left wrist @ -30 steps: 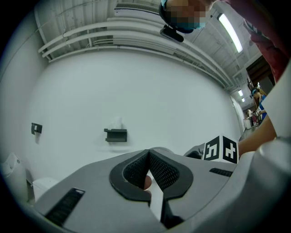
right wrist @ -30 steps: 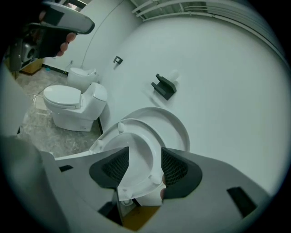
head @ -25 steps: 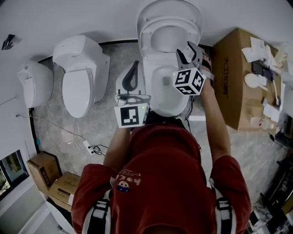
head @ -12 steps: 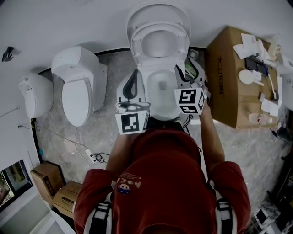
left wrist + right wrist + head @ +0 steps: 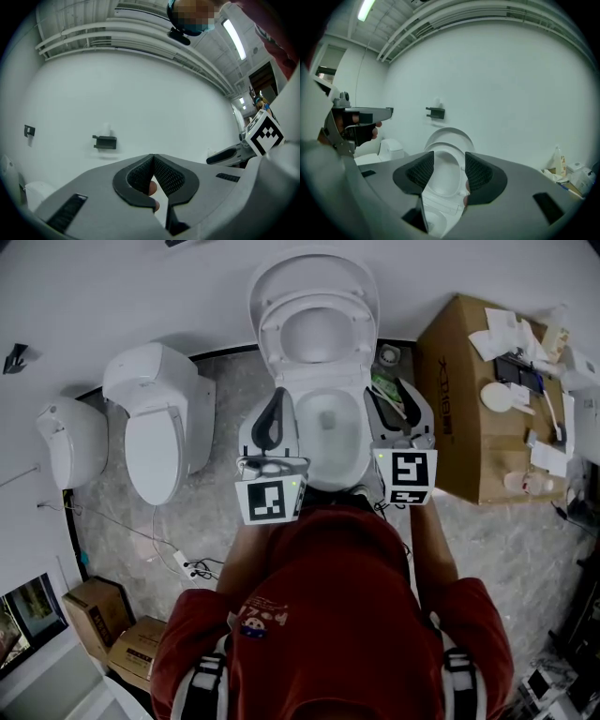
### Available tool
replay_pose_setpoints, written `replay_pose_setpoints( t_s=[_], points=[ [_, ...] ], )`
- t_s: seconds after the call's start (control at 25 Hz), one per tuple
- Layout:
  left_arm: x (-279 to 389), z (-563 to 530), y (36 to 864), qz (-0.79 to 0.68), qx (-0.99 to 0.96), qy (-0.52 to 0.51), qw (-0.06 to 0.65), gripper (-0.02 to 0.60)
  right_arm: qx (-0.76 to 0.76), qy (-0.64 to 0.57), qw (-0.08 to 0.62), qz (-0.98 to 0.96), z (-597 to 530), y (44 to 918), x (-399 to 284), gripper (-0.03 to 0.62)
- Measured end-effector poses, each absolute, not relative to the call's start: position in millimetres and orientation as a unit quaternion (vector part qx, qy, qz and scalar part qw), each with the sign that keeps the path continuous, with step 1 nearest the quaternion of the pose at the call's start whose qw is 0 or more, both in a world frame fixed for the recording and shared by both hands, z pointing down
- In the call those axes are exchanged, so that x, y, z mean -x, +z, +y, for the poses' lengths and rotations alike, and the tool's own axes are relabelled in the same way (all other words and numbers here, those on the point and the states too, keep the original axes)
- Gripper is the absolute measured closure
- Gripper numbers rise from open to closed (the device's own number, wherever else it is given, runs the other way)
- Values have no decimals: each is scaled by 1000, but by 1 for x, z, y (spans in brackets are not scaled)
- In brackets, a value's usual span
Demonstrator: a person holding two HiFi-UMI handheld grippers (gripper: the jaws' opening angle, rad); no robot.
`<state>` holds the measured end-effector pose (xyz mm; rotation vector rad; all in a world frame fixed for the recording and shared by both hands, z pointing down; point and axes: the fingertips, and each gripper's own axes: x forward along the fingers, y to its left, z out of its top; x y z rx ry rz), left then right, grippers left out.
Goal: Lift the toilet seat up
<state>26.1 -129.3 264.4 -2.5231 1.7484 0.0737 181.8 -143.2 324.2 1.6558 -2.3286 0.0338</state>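
Flanking bowl rim (image 5: 357,450): left gripper (image 5: 277,382), fingers (image 5: 136,176) closed; right gripper (image 5: 394,396), fingers (image 5: 420,171) apart, clear of raised toilet seat (image 5: 319,307).

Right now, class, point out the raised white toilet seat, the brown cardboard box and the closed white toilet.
raised white toilet seat (image 5: 270,334): head view, ring's left side.
brown cardboard box (image 5: 455,390): head view, bare side.
closed white toilet (image 5: 157,451): head view, lid's middle.

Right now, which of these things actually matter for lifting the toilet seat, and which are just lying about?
Part of the job: toilet seat, already raised against the lid; bowl; right gripper, fingers open, empty; left gripper, fingers shut.

Just lying about: closed toilet at left; cardboard box with clutter on top; small boxes; floor cable.
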Motion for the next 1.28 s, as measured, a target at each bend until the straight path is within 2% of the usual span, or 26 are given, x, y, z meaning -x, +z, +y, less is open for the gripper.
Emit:
replay_pose_setpoints(
  t_s=[0.16, 0.76, 1.28],
  points=[
    [-27, -130, 254, 576, 816, 5, 55, 574, -581, 2, 113, -806, -138, 303, -193, 391],
    [-26, -122, 202, 588, 807, 10, 55, 574, -586, -51, -18, -808, -121, 201, -214, 404],
    [-17, -116, 189, 592, 804, 16, 60, 574, -575, -54, -30, -816, -123, 193, -207, 471]
  ],
)
